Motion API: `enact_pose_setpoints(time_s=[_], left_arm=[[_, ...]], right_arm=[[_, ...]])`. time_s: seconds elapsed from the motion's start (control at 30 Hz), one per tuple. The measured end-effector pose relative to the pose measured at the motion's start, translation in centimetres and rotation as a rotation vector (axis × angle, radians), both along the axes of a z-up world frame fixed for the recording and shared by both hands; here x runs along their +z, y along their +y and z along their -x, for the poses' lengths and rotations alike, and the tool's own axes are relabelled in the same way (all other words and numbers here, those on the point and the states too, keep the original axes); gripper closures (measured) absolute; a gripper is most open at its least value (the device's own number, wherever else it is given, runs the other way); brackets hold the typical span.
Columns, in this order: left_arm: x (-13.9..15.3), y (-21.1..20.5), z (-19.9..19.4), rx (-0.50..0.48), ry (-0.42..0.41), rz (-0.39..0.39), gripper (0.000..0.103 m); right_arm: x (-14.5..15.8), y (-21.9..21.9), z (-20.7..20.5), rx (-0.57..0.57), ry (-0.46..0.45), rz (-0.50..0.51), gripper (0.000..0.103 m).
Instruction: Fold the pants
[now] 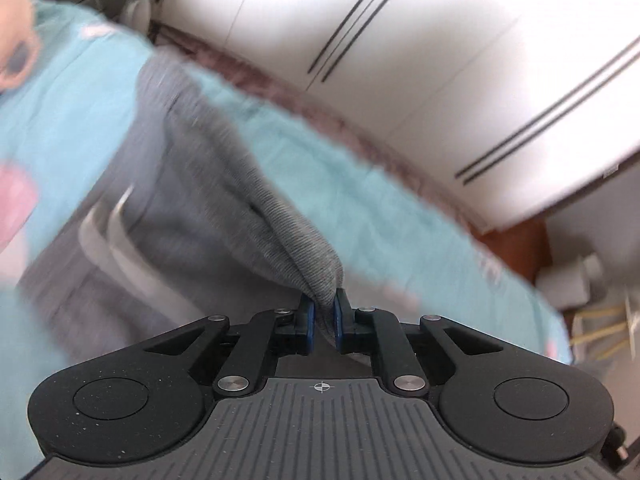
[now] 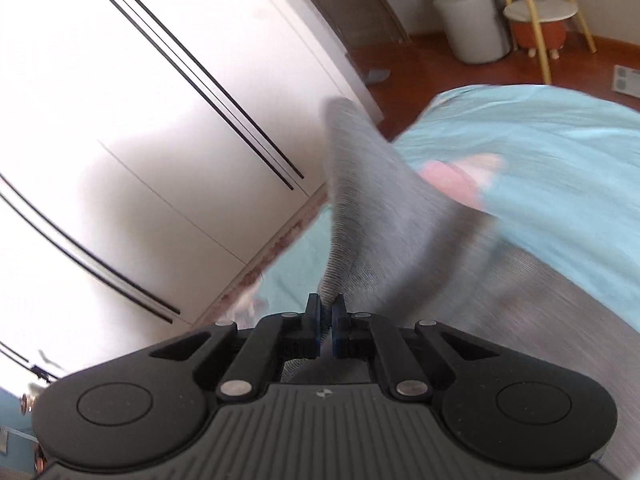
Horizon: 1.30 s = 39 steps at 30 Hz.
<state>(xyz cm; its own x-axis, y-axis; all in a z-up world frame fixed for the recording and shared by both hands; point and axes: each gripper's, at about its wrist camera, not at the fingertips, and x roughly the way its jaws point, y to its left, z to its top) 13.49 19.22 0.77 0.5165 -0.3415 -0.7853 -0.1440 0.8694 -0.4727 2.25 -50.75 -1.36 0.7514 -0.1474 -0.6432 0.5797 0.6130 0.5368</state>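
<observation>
Over the light blue bed cover (image 1: 380, 200), nearest the left wrist camera, the left gripper (image 1: 323, 312) has its two blue-padded jaws clenched on a bunched fold of the grey pants (image 1: 224, 184); the ribbed fabric runs between the pads and rises away from them. From that pinch the pants stretch off toward the upper left of the view, lifted clear of the cover near the gripper and spreading wider farther out, where a pale drawstring (image 1: 120, 240) lies on the grey cloth. Much of this is smeared by motion blur. In the right wrist view the right gripper (image 2: 326, 322) is likewise closed tight on an edge of the same pants (image 2: 360, 208), the fabric pinched between its pads and standing up from them in a tall ridge, then falling away to the right onto the bed cover (image 2: 560, 152). Beside that ridge, on the cover, shows a pink patch (image 2: 452, 180), too blurred to tell what it is. Beyond the far edge of the cover stands a white wardrobe (image 2: 160, 100) with thin dark lines down its doors. Farther still, past the cover's corner, a white cylindrical bin (image 2: 472, 28) and a small stool with yellow legs (image 2: 540, 20) stand on the reddish wooden floor (image 2: 420, 68).
</observation>
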Motion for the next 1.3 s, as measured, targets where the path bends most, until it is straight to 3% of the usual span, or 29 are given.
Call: enact_pose_setpoints(time_s=[0.1, 0.17, 0.27, 0.33, 0.37, 0.4, 0.43, 0.47, 0.5, 0.57, 0.63, 0.73, 0.77, 0.8, 0.83, 0.9, 0.97, 1.03, 1.13, 1.17, 1.2, 1.23, 1.27, 1.3], left_arm=[[-4.7, 0.9, 5.7, 0.006, 0.048, -0.016, 0.091], [-9.0, 2.0, 7.7, 0.036, 0.129, 0.005, 0.091], [-13.5, 3.3, 8.8, 0.1, 0.165, 0.009, 0.074], [-14.1, 3.9, 9.0, 0.133, 0.168, 0.039, 0.071], [-13.6, 4.2, 9.2, 0.163, 0.142, 0.055, 0.063], [-13.1, 4.2, 9.3, 0.174, 0.107, 0.039, 0.044], [-12.6, 4.4, 9.2, 0.194, 0.072, -0.017, 0.033], [-12.1, 4.4, 9.9, 0.214, 0.046, -0.078, 0.016], [-11.9, 4.4, 9.9, 0.236, 0.026, -0.136, 0.012], [-12.0, 5.3, 9.3, 0.257, 0.026, -0.151, 0.013], [-12.6, 6.7, 8.9, 0.27, 0.05, -0.054, 0.021], [-14.4, 8.7, 9.0, 0.319, 0.144, 0.067, 0.036], [-14.7, 8.7, 8.9, 0.329, 0.152, 0.086, 0.045], [-15.0, 8.9, 9.0, 0.332, 0.15, 0.096, 0.047], [-15.0, 8.9, 9.0, 0.331, 0.147, 0.093, 0.052], [-14.2, 9.1, 9.1, 0.316, 0.12, 0.062, 0.077], [-12.7, 8.7, 9.2, 0.284, 0.061, 0.0, 0.083], [-11.4, 8.6, 9.9, 0.263, -0.003, -0.013, 0.083], [-12.1, 9.2, 10.4, 0.313, 0.052, -0.024, 0.073], [-12.5, 9.4, 10.5, 0.354, 0.086, -0.062, 0.058], [-12.8, 9.6, 10.7, 0.391, 0.118, -0.102, 0.033], [-12.7, 9.8, 11.2, 0.423, 0.127, -0.118, 0.029], [-12.3, 10.0, 12.0, 0.447, 0.102, -0.117, 0.029], [-11.7, 10.0, 12.6, 0.454, 0.083, -0.127, 0.029]], right_arm=[[-1.4, 2.6, 7.6, -0.041, 0.03, 0.007, 0.098], [-4.1, 3.9, 12.0, -0.079, 0.064, -0.04, 0.098], [-8.9, 4.6, 14.7, -0.127, 0.198, -0.097, 0.097], [-10.1, 4.7, 15.1, -0.141, 0.23, -0.082, 0.094], [-10.1, 4.5, 15.3, -0.15, 0.214, -0.094, 0.094], [-9.9, 4.4, 15.3, -0.166, 0.192, -0.111, 0.086], [-9.7, 4.1, 15.5, -0.179, 0.173, -0.123, 0.079], [-9.5, 3.8, 15.7, -0.201, 0.149, -0.121, 0.065], [-9.3, 3.6, 15.9, -0.228, 0.135, -0.107, 0.049], [-9.6, 2.8, 16.2, -0.265, 0.142, -0.1, 0.046], [-11.2, 2.3, 16.3, -0.28, 0.155, -0.132, 0.047], [-11.6, 2.2, 16.5, -0.295, 0.148, -0.133, 0.06], [-11.8, 2.1, 16.3, -0.296, 0.152, -0.132, 0.069], [-11.8, 2.0, 16.1, -0.295, 0.153, -0.134, 0.081], [-11.9, 2.2, 16.5, -0.294, 0.15, -0.137, 0.085], [-12.0, 2.1, 16.6, -0.305, 0.141, -0.151, 0.09], [-11.7, 2.4, 16.9, -0.314, 0.131, -0.157, 0.092], [-10.2, 3.1, 17.6, -0.316, 0.083, -0.16, 0.093], [-8.9, 3.3, 18.5, -0.318, 0.02, -0.123, 0.093], [-9.0, 3.2, 18.8, -0.334, 0.034, -0.109, 0.093], [-9.5, 2.9, 18.9, -0.344, 0.076, -0.097, 0.093], [-10.4, 2.1, 18.9, -0.361, 0.164, -0.095, 0.093], [-10.8, 1.6, 19.5, -0.39, 0.193, -0.102, 0.094], [-10.9, 1.0, 20.5, -0.414, 0.15, -0.136, 0.092]])
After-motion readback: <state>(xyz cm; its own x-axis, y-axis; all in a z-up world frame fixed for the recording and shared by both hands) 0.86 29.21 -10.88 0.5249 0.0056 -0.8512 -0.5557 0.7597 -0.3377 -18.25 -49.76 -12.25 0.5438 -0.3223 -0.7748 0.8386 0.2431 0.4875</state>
